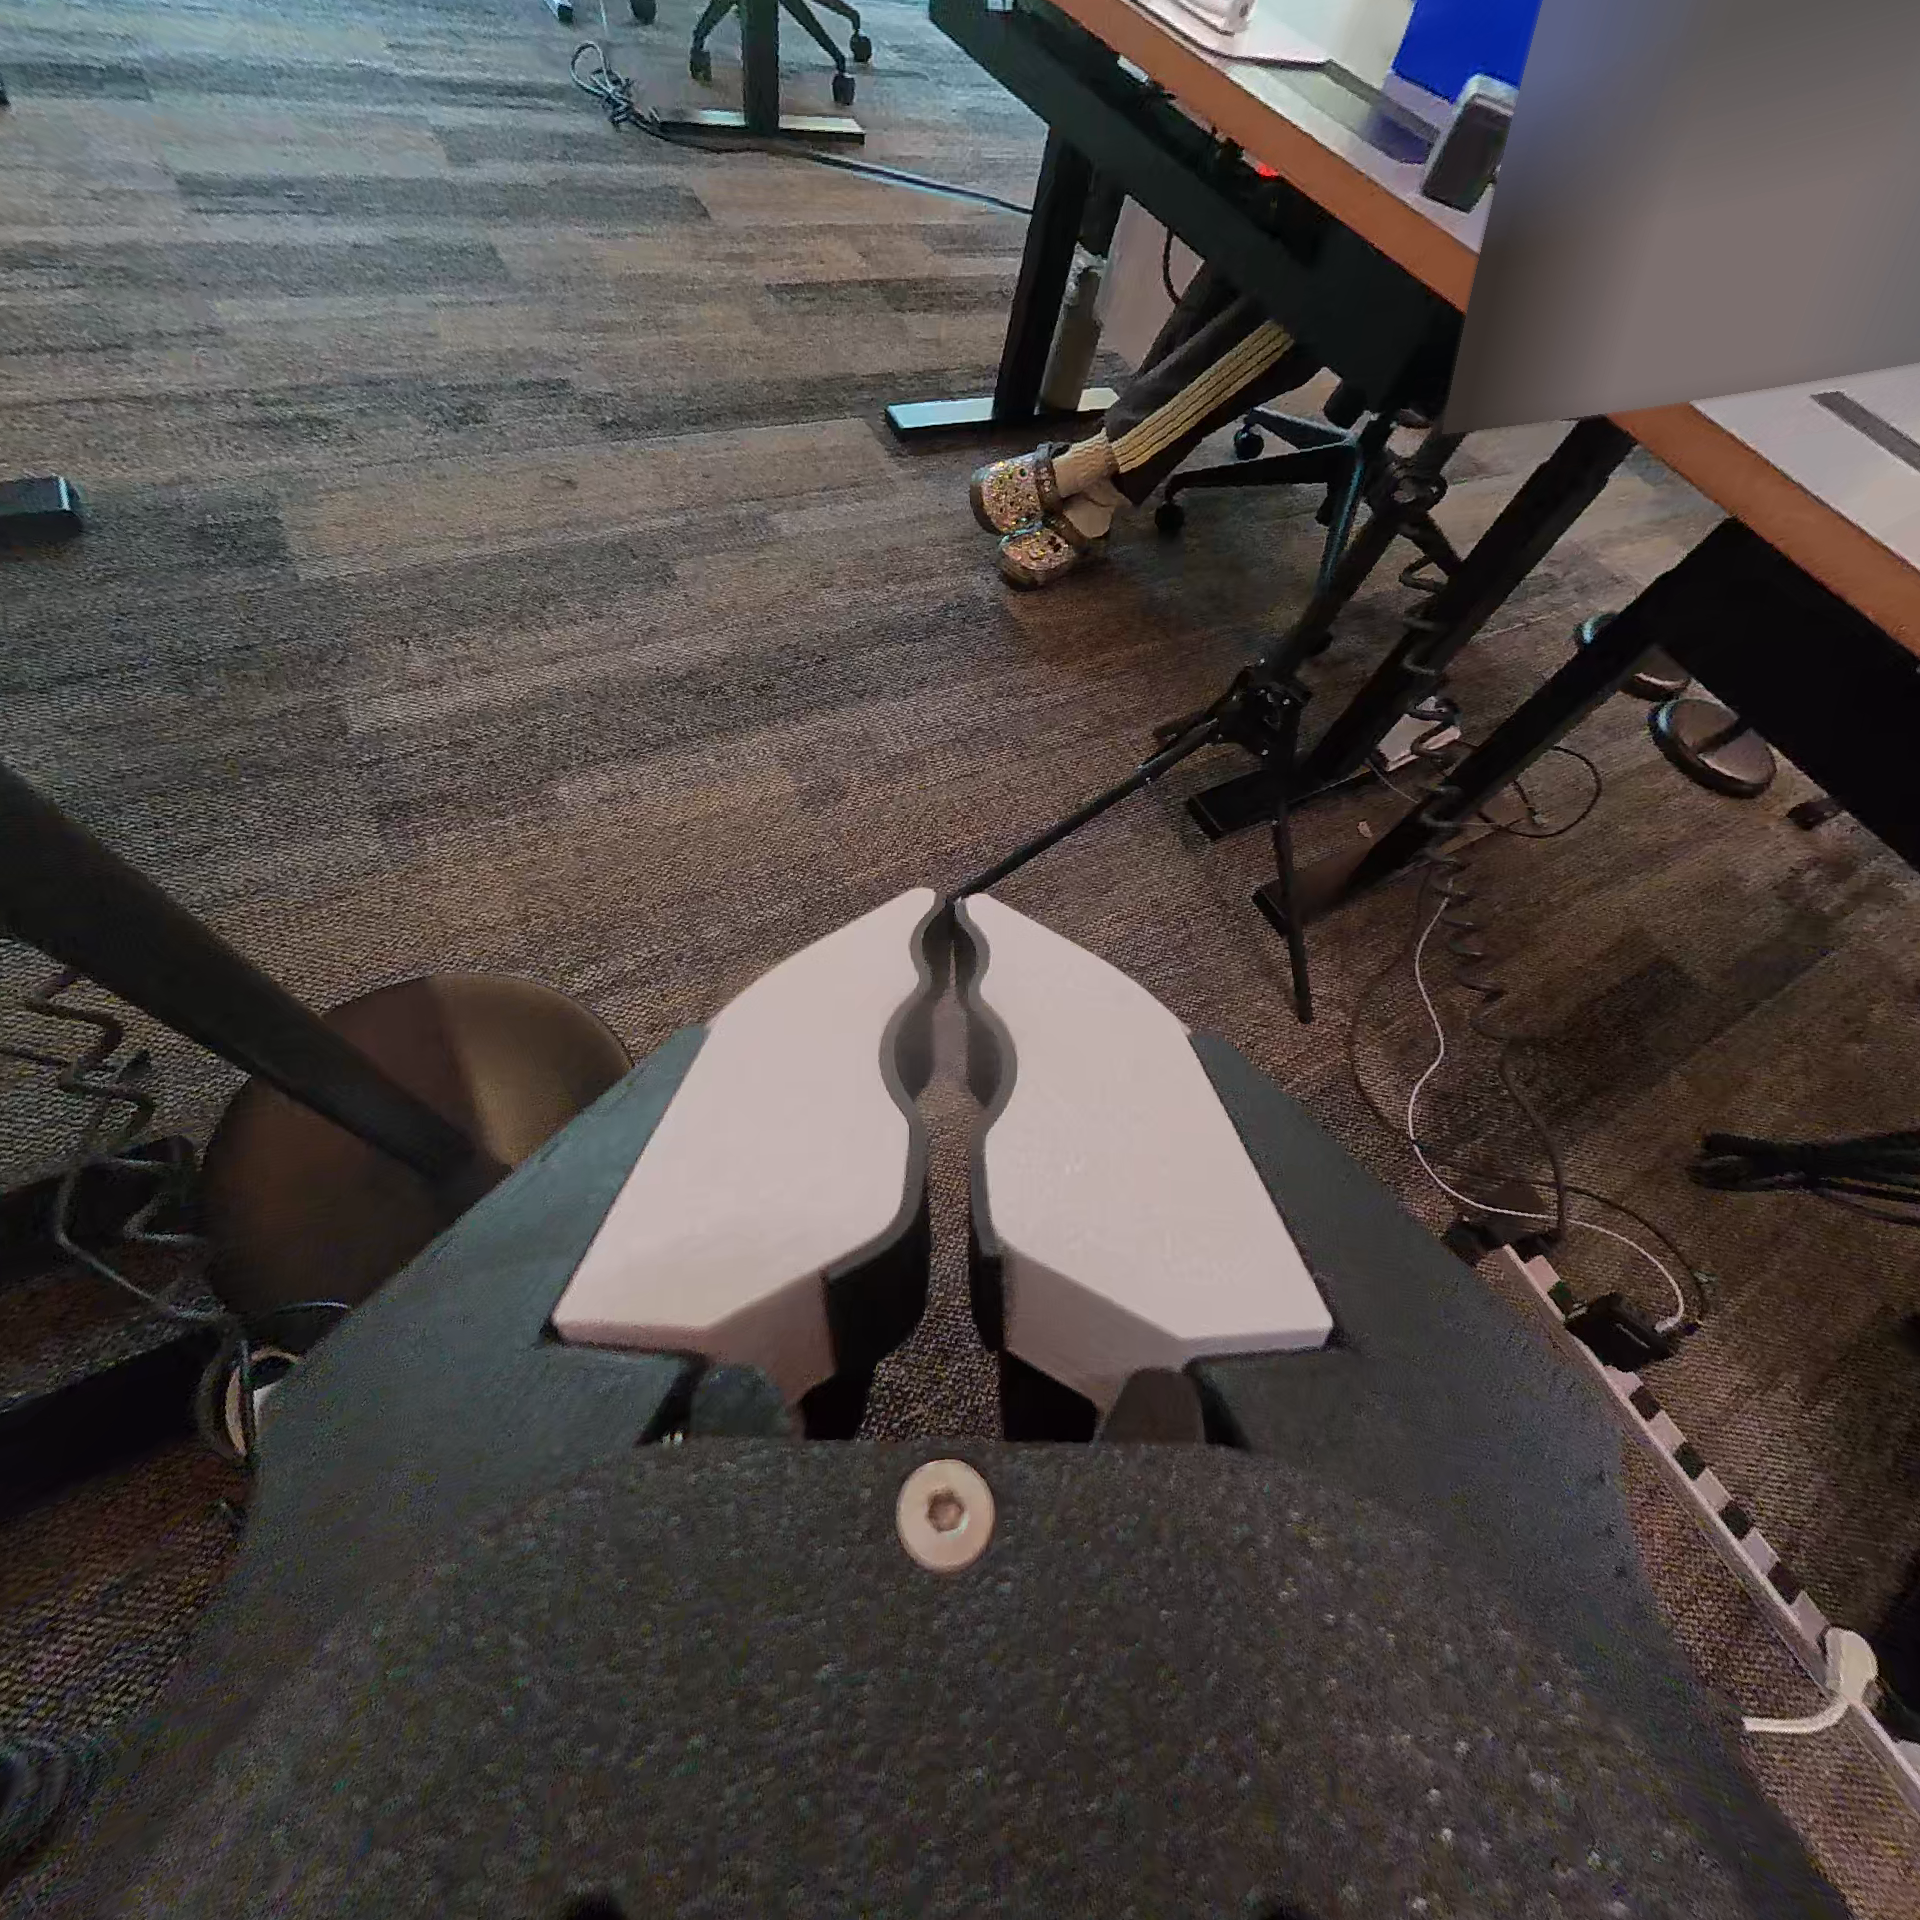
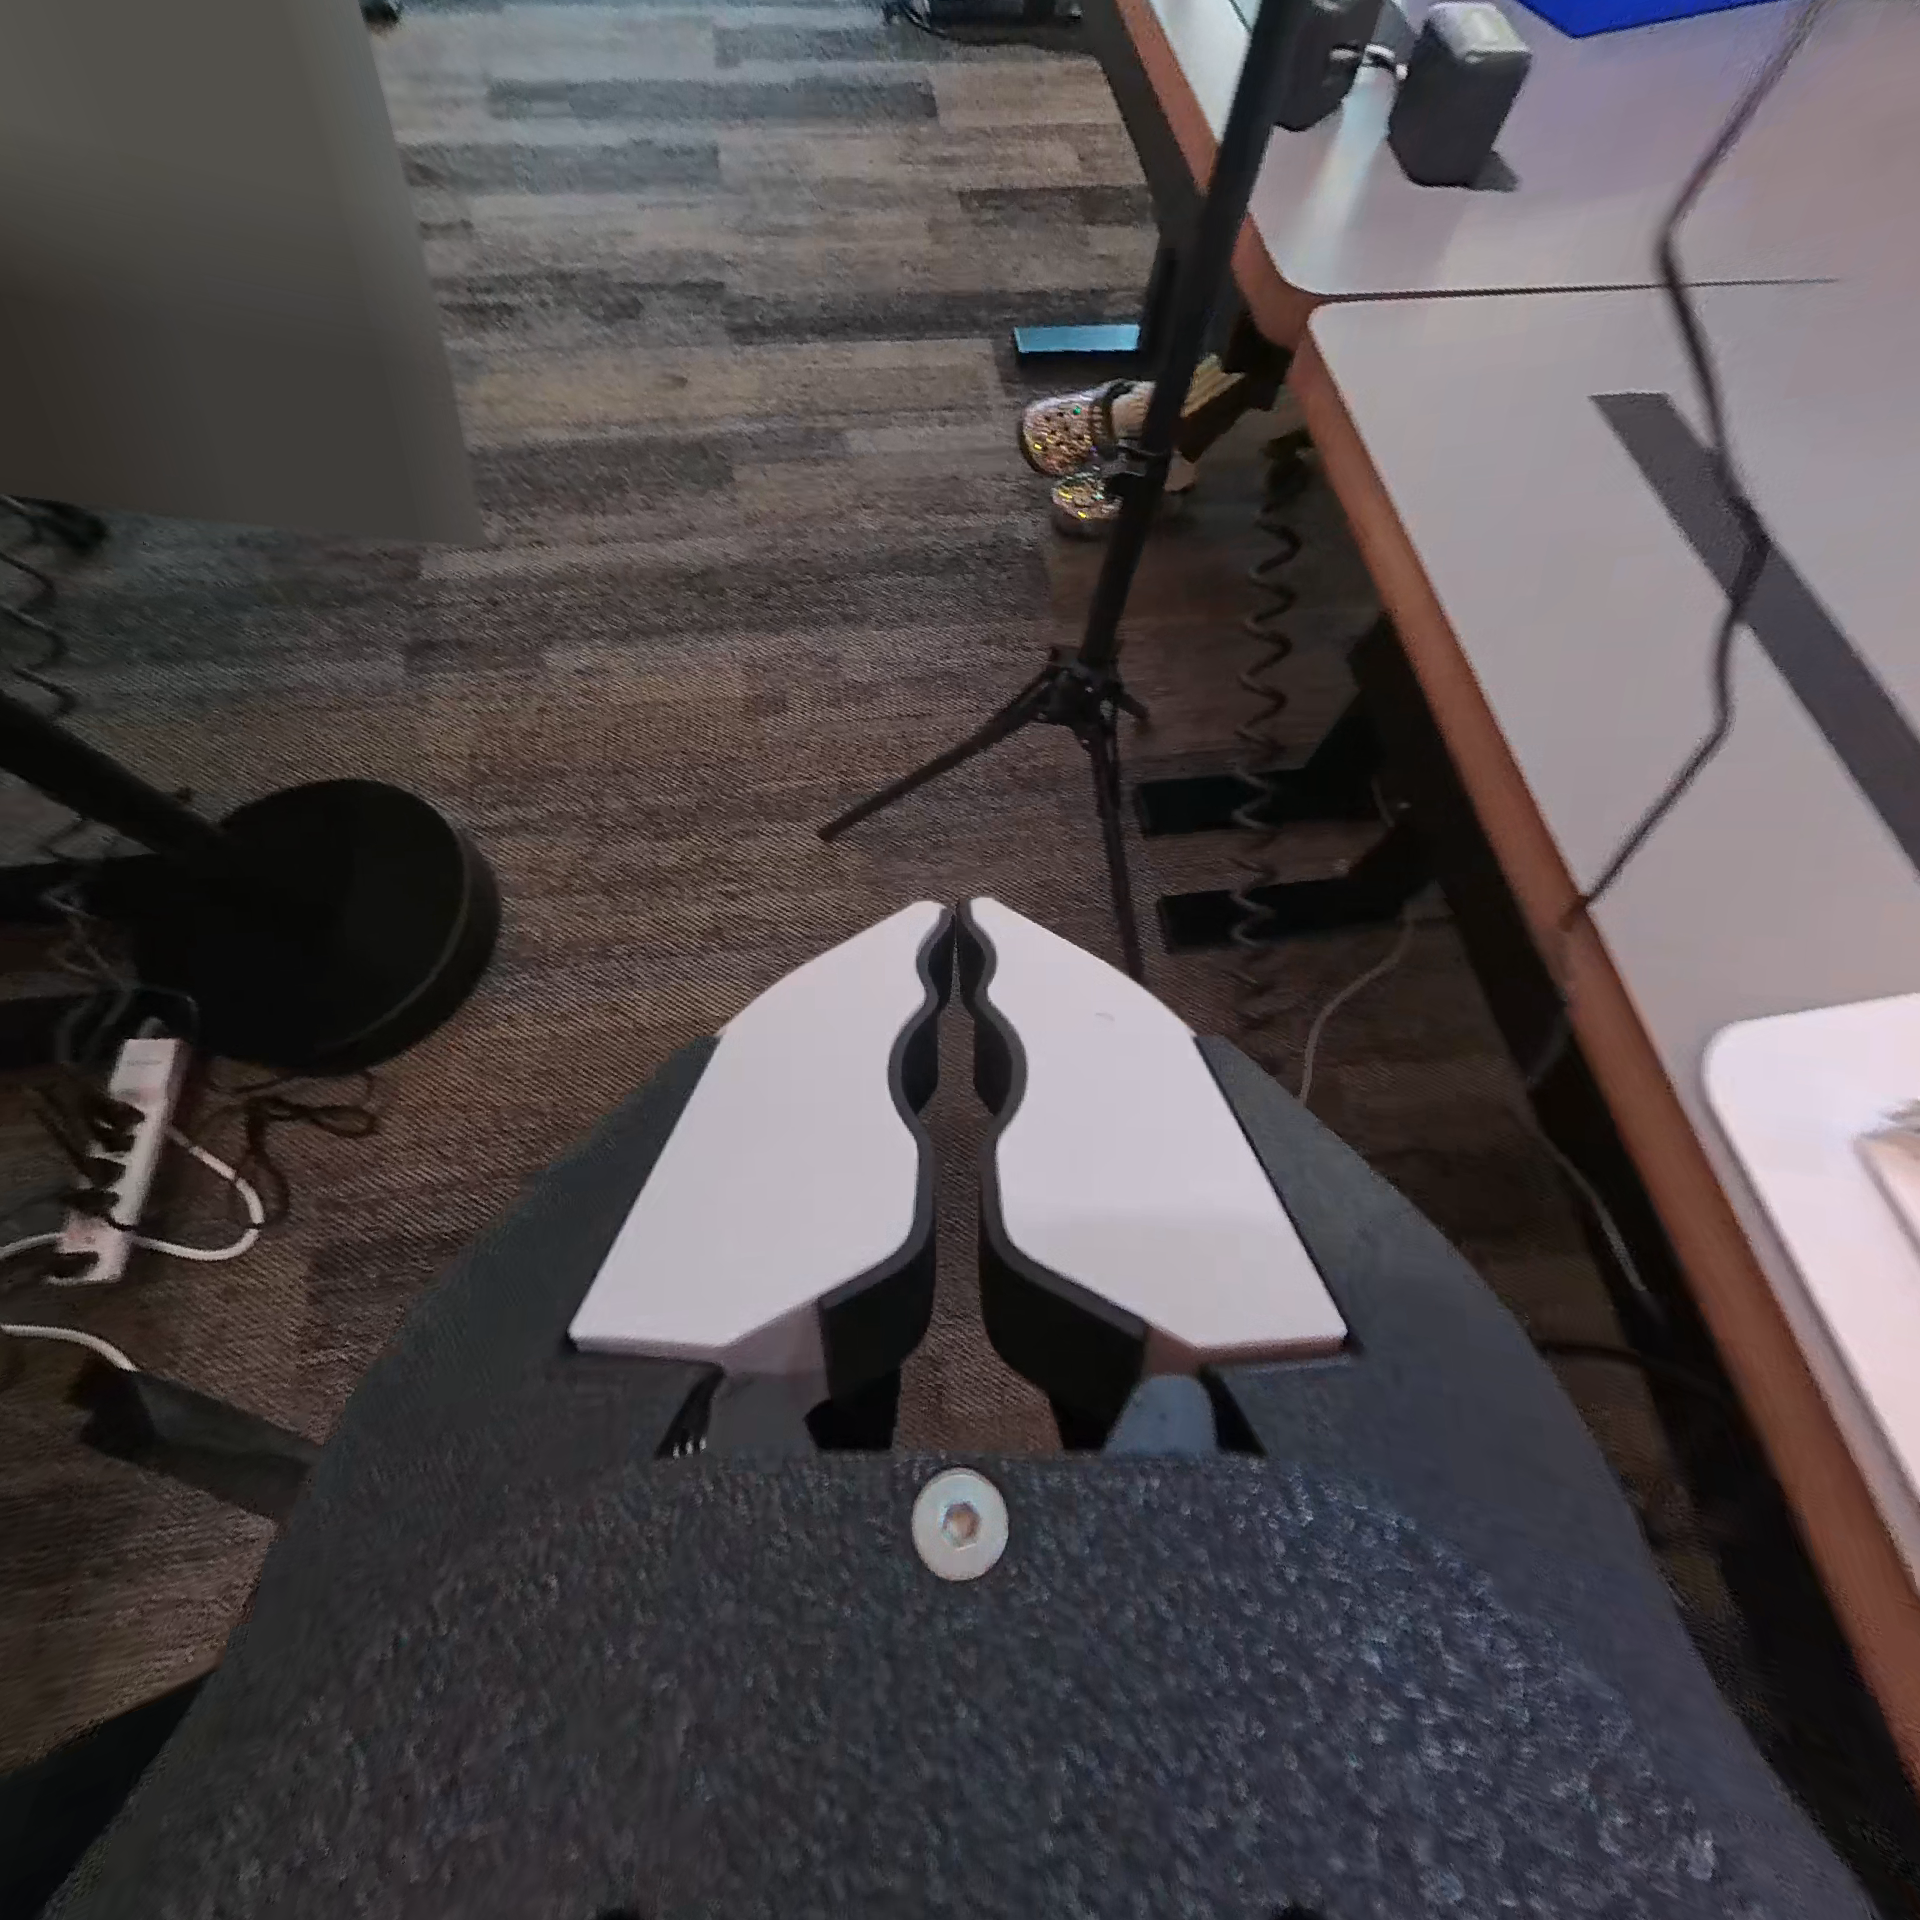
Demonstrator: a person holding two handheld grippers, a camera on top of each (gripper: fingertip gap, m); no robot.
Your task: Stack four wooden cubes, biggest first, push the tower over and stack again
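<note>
**Both grippers closed and bare above the office carpet**

I have the left gripper (image 1: 951,909) hanging over the striped carpet (image 1: 468,520), its two white fingers (image 1: 790,1143) brought together at the tips with nothing between them. A leg of the black tripod (image 1: 1262,717) runs across the floor toward the fingertips in my view; I cannot tell whether it touches them, and the tips are not closed on it. To the left of this gripper stands a round brownish base (image 1: 343,1174) with a dark pole rising from it.

The right gripper (image 2: 956,914) is likewise closed, tips meeting on air above the carpet. The nearest thing is the same black tripod (image 2: 1091,696), just ahead and to the right, its legs spread on the floor. Beside that runs the grey desk (image 2: 1507,582) with its wooden edge; a black cable (image 2: 1704,582) lies across the top. At the desk's near end sits a white tray (image 2: 1766,1122); something pale lies in it at the picture's edge, too cropped for me to tell what.

On the left of the right view sits a round black base (image 2: 343,925), and a white power strip (image 2: 125,1153) with plugs lies near it. A person's sparkly shoes (image 1: 1023,509) rest under the far desk.
</note>
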